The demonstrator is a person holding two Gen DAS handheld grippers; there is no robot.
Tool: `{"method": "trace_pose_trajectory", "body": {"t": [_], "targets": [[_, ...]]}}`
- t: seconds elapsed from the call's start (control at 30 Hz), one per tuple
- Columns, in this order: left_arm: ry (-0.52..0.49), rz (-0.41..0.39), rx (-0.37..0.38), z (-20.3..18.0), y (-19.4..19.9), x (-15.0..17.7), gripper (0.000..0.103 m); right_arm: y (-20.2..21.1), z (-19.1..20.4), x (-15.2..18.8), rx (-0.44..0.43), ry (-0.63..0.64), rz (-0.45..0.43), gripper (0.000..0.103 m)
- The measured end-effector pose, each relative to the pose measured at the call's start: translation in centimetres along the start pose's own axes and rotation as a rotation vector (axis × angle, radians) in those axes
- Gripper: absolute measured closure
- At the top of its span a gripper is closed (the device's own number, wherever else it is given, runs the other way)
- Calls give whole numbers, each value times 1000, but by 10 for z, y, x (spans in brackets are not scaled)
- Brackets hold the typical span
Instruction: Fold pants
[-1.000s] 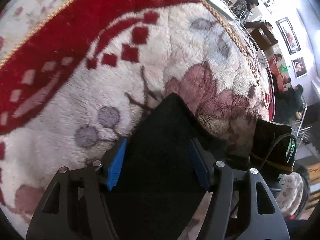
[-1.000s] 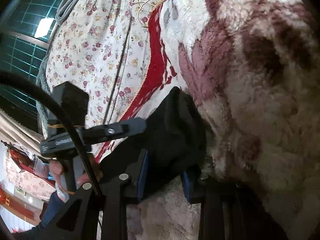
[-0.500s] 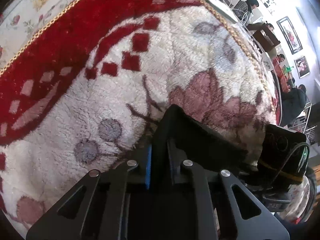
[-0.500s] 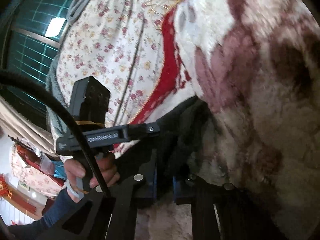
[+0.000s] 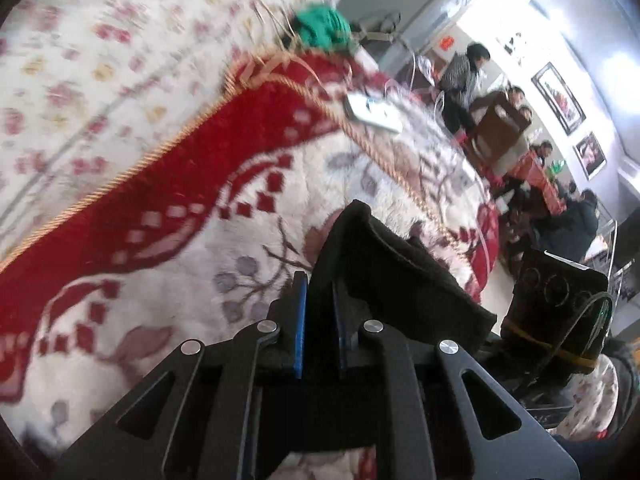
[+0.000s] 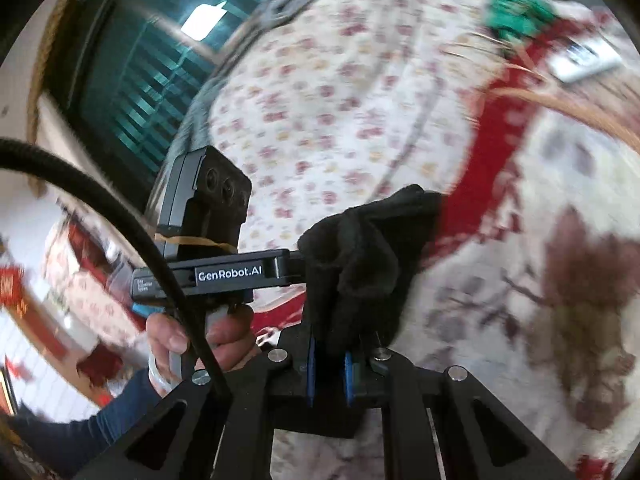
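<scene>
The black pants (image 5: 384, 264) hang bunched in the air over a fluffy white and red blanket (image 5: 168, 208). My left gripper (image 5: 319, 308) is shut on one edge of the cloth, which rises between its blue pads. In the right wrist view the same pants (image 6: 360, 256) stand up as a dark clump out of my right gripper (image 6: 330, 356), which is shut on them too. The left gripper's body (image 6: 224, 272) shows beside that clump, held by a hand (image 6: 192, 332). The right gripper's camera block (image 5: 560, 304) appears at the right of the left wrist view.
A floral sheet (image 5: 80, 60) lies beyond the blanket's gold-corded edge. A green cloth (image 5: 324, 28) and a white flat device (image 5: 372, 114) rest near the far corner. Several people (image 5: 464, 76) are in the room behind, by framed pictures (image 5: 558, 98). A dark window (image 6: 152, 64) is at the left.
Both grippers closed on the black pants, then rose off the blanket with the cloth pulled up. The views now take in the floral sheet and the room.
</scene>
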State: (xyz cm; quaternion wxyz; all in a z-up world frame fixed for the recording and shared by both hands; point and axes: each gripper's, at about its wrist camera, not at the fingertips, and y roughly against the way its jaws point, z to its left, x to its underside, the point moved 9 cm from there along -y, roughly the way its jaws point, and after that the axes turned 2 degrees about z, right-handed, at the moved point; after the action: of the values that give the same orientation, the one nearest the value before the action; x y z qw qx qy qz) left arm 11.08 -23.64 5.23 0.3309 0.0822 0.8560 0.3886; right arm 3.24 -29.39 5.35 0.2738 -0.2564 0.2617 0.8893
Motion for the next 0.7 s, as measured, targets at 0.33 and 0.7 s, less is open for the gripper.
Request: {"method": "trace_pose_trajectory", "body": {"t": [0.33,0.7], "targets": [[208,-156,-70,87,105,77,93,-81,88,46,-96,137,176,93],[536,-257,-276,198,173,210,92,-194,101,142,-54,153,433,72]]}}
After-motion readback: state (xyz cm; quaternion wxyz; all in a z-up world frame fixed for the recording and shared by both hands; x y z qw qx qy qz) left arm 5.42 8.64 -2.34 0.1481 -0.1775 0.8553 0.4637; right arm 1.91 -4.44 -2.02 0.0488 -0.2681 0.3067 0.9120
